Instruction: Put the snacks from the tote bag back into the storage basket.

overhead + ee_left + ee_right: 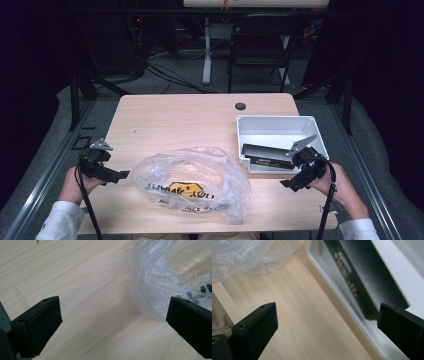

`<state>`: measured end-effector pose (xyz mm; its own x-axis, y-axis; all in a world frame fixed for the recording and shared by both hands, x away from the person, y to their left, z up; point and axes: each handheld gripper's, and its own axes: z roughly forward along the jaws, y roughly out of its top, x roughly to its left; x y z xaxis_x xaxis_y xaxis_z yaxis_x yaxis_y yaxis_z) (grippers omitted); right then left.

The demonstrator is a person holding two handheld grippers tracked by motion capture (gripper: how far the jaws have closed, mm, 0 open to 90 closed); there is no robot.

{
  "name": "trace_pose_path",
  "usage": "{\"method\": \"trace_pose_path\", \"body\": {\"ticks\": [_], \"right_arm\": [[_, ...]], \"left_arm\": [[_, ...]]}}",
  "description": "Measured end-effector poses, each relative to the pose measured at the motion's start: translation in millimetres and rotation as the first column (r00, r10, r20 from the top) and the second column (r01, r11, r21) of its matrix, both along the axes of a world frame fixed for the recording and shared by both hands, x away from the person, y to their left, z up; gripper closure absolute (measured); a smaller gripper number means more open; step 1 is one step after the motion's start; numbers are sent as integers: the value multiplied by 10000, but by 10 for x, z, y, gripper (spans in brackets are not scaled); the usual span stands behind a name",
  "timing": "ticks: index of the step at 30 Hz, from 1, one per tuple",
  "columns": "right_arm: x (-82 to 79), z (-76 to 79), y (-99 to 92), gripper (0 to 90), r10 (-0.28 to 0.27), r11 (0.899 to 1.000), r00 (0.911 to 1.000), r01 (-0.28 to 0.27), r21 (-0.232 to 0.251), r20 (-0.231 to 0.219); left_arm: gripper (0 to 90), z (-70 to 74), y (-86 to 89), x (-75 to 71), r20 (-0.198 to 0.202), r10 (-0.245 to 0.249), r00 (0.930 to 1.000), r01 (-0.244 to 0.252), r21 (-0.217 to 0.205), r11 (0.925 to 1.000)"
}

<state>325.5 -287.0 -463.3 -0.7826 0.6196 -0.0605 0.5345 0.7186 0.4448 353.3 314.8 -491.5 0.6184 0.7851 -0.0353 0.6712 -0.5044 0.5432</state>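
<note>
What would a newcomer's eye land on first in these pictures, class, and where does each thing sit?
The crumpled clear plastic bag with a yellow label lies at the table's near middle. To its right a white bin holds a black box. The left gripper and right gripper flank the bag, both open.

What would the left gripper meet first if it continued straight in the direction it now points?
Probably the crumpled clear plastic bag: the left gripper, jaws open, points across bare wood straight at the bag's near edge.
</note>
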Motion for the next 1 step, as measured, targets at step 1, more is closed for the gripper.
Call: {"method": "trace_pose_path", "body": {"ticks": [1], "right_arm": [[-54, -67, -18, 23, -184, 9997, 9998, 184, 157, -22]], "left_arm": [[0, -2, -2, 2, -2, -1, 10000, 1, 0, 10000]]}}
